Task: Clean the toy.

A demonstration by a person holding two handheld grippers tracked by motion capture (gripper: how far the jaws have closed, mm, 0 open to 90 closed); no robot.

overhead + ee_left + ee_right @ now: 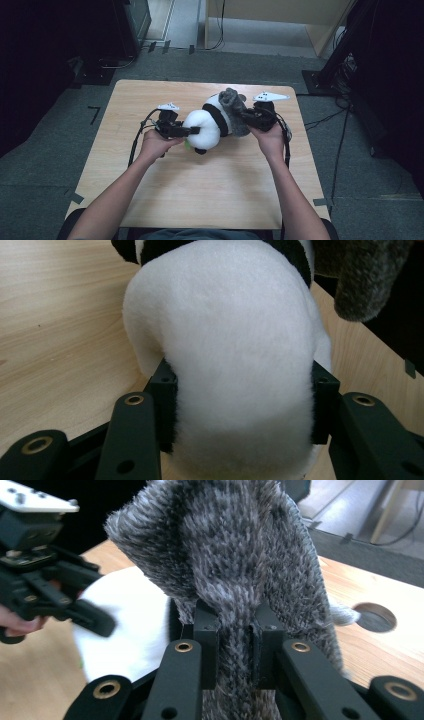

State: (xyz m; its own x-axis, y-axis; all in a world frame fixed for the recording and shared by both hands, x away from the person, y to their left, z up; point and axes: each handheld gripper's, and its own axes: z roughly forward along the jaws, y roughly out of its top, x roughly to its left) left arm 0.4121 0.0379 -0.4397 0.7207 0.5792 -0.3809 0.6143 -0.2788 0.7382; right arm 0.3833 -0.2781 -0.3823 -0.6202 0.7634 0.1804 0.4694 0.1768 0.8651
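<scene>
Panda plush (207, 127) lies on its side mid-surface (200, 195), stretched between both tools, likely so the grey fuzzy sock (234, 107) can be worked over or off its end. The left gripper (192, 131) has its jaws clamped around the plush's white body to anchor it; the right gripper (246, 116) pinches a fold of sock between nearly shut jaws

Light wood table (165, 195), frame centre. Panda plush (205, 129) lies on its upper middle; round hole (374, 617) near one edge.
</scene>
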